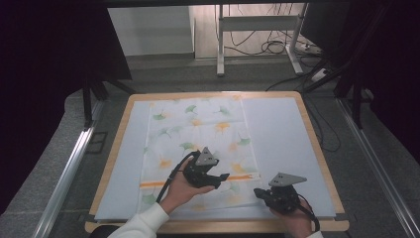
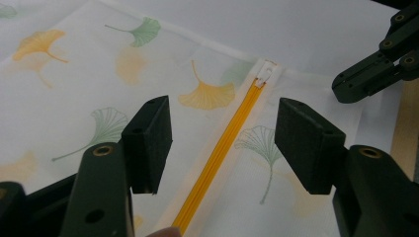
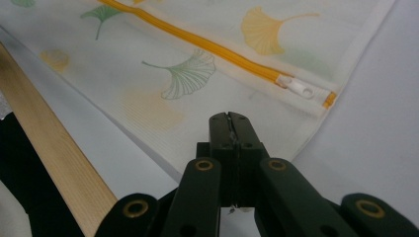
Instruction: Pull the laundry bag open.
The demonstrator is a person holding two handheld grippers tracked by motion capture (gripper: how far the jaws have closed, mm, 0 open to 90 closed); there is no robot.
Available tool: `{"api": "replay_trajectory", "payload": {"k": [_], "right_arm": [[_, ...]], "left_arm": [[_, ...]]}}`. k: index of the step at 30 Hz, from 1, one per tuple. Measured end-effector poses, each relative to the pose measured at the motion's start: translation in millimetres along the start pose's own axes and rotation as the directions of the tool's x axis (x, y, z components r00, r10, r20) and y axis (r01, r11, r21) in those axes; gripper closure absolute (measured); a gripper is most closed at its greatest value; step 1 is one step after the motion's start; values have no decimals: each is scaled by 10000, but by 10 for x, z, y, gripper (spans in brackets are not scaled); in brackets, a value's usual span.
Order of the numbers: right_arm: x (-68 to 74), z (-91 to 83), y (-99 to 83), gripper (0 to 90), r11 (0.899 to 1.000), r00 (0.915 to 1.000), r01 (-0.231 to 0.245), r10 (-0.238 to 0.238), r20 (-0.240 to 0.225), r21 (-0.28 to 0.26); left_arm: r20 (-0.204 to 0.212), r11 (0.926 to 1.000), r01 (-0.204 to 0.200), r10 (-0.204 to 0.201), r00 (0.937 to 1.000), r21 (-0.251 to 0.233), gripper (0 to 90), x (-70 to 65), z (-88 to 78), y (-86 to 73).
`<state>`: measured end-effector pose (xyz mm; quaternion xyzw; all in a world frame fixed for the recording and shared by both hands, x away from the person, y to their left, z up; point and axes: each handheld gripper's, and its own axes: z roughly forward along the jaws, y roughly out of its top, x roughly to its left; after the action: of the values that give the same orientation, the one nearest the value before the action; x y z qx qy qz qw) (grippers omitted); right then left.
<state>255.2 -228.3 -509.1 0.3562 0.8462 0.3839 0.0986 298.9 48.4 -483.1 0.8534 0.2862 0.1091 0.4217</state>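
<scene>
A white mesh bag [image 1: 198, 144] printed with green and yellow ginkgo leaves lies flat on the table. An orange zipper [image 2: 222, 148] runs across its near part, with a white pull [image 3: 301, 89] at the right end. My left gripper [image 1: 222, 179] hovers over the zipper [image 1: 158, 184], jaws wide open on either side of it [image 2: 225, 143]. Near the bag's right front corner, my right gripper [image 1: 258, 192] is shut with nothing between its jaws [image 3: 230, 121]; its tip shows as the right gripper [image 2: 346, 91] in the left gripper view.
A pale sheet [image 1: 282, 144] covers the wooden table [image 1: 317, 148], whose front edge [image 3: 54, 158] lies close to the right gripper. Beyond the table are a metal frame [image 1: 257, 29] and cables [image 1: 322, 74] on the floor.
</scene>
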Motion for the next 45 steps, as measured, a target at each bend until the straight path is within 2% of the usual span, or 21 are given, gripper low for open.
{"api": "replay_trajectory", "payload": {"k": [6, 16, 19, 22, 25, 26, 28, 31, 34, 37, 42, 43, 45], "right_arm": [[7, 28, -3, 894, 9999, 10000, -8, 8, -2, 110], [5, 86, -5, 894, 9991, 10000, 71, -71, 9, 407], [0, 95, -10, 894, 9988, 10000, 48, -48, 0, 485], [-4, 101, -15, 894, 9984, 10000, 42, -41, -22, 558], [-11, 113, -16, 894, 9982, 10000, 93, -92, -20, 596], [-9, 116, -14, 894, 9981, 10000, 74, -73, -22, 616], [-6, 126, -11, 894, 9980, 10000, 77, -77, 0, 630], [-3, 139, 0, 894, 9974, 9999, 109, -108, -27, 708], [-7, 152, -1, 894, 9972, 9999, 157, -155, -33, 732], [-13, 155, -3, 894, 9969, 9999, 121, -118, -49, 778], [-14, 167, -6, 895, 9963, 9999, 148, -146, -31, 850], [-15, 166, -6, 894, 9962, 9999, 150, -147, -44, 854], [-28, 161, -6, 894, 9961, 9999, 127, -123, -53, 875]], "left_arm": [[212, 9999, -34, 30, 9998, 169, 401, -20, 152, 47], [657, 9999, -128, 121, 9978, 101, 403, -56, 364, 168], [734, 9996, -266, 260, 9970, 76, 409, -87, 441, 203], [874, 9984, -555, 547, 9947, 73, 454, -117, 522, 241], [1018, 9982, -560, 534, 9934, 222, 468, -127, 604, 277], [993, 9973, -678, 645, 9930, 297, 471, -136, 635, 293], [1027, 9977, -625, 595, 9929, 268, 473, -150, 675, 314], [1060, 9965, -759, 718, 9918, 355, 470, -135, 719, 347], [1281, 9987, -432, 396, 9910, 256, 465, -110, 744, 356], [1253, 9986, -478, 446, 9911, 229, 459, -119, 778, 370], [1300, 9969, -515, 435, 9906, 589, 475, -121, 929, 373], [1383, 9935, -760, 638, 9883, 848, 483, -105, 964, 381], [1452, 9922, -815, 672, 9871, 947, 501, -118, 1023, 390]]}}
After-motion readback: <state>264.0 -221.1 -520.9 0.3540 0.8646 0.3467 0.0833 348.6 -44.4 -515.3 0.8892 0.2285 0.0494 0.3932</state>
